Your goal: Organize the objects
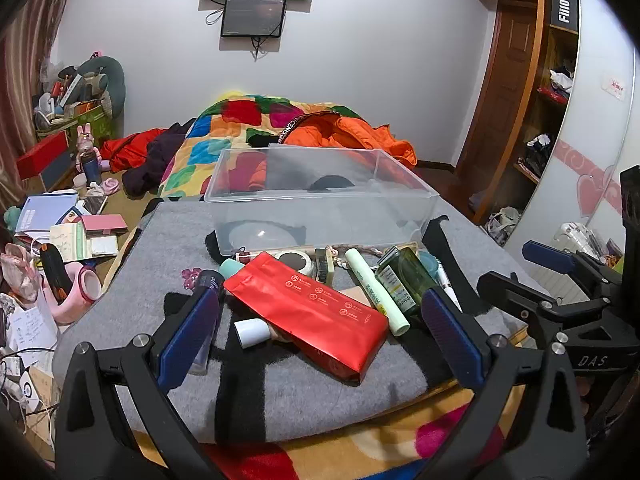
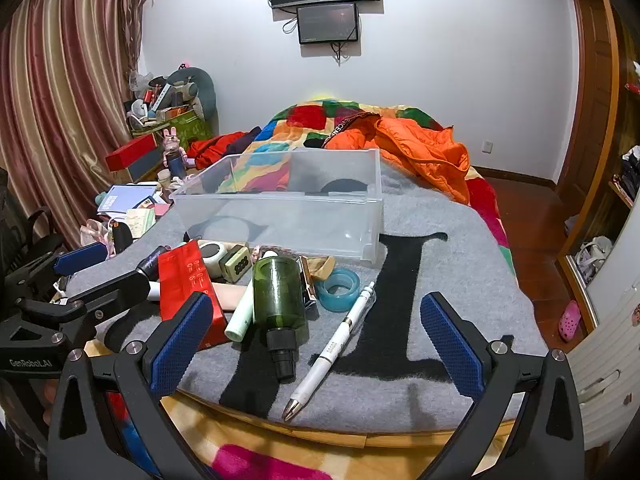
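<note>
The red pouch (image 1: 308,312) lies atop the clutter on the grey blanket (image 1: 320,384), before the clear bin (image 1: 320,200). It looks light, slick and crinkly; best pinched across its flat middle. Left claw (image 1: 320,320) and right claw (image 2: 316,344) both hover spread wide, empty.

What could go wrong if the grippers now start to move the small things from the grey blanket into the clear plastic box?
1. The white pen lies near the grey blanket's front edge, tip outward; a nudge might roll it off.
2. The dark green plastic bottle lies on its side, touching the pale green tube; gripping one may shift the other.
3. The red foil pouch lies over other small items, so lifting it could disturb them.
</note>
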Motion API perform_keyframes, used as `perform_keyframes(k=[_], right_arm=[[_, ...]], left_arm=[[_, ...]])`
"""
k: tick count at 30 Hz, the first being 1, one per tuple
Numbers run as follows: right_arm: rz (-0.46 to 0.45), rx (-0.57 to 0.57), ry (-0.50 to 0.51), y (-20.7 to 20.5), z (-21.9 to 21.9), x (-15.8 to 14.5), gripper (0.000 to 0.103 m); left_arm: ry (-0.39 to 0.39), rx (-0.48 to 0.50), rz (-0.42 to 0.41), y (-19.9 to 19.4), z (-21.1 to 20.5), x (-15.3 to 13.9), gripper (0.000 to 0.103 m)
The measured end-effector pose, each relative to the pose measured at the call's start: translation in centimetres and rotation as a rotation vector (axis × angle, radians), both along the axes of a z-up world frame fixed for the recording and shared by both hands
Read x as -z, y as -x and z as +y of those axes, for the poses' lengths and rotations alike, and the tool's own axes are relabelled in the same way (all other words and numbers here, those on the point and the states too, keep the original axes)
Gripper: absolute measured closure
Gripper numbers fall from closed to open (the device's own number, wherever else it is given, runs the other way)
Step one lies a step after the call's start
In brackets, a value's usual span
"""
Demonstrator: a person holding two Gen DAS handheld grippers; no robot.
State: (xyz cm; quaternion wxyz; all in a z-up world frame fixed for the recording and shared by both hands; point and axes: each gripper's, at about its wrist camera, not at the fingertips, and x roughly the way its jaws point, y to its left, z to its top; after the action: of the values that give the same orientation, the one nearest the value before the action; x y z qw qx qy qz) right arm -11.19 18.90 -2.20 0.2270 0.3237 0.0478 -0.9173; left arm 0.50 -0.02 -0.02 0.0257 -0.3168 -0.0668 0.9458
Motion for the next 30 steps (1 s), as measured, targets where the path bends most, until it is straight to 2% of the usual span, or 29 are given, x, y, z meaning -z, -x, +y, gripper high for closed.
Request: perform_keyframes(k=[30], right_arm=[[-0.015,0.015,0.017,0.22,0.92,-0.39,0.000]], left_arm=[[-0.005,0.018,-0.018,0.02,0.36,0.21,0.000]])
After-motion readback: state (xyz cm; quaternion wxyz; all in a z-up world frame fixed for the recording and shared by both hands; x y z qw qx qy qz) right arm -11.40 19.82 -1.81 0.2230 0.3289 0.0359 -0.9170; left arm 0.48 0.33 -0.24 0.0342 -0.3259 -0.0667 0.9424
